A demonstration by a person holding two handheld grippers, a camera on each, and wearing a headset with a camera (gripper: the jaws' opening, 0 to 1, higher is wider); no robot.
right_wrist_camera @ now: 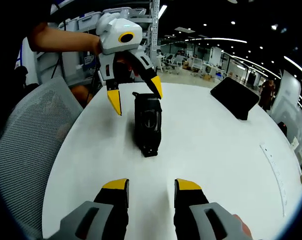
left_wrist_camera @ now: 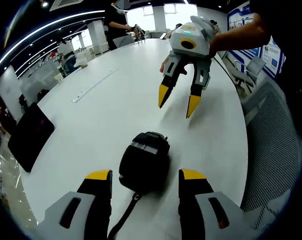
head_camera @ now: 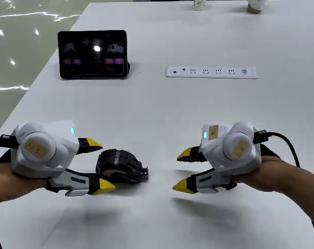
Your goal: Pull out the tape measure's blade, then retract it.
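A black tape measure point(head_camera: 120, 166) lies on the white table point(head_camera: 162, 114) with its blade end toward the right. My left gripper point(head_camera: 98, 164) is open, its yellow-tipped jaws on either side of the case without closing on it; the case point(left_wrist_camera: 145, 161) sits just beyond the tips in the left gripper view. My right gripper point(head_camera: 183, 169) is open a short way to the right of the tape measure, empty, pointing at it. In the right gripper view the tape measure point(right_wrist_camera: 148, 122) lies ahead, and the left gripper point(right_wrist_camera: 135, 98) straddles its far end.
A dark tablet point(head_camera: 93, 54) stands at the back left and a white power strip point(head_camera: 212, 72) lies at the back right. Two cups point(head_camera: 200, 4) stand at the far edge. A mesh chair point(left_wrist_camera: 273, 150) is beside the table.
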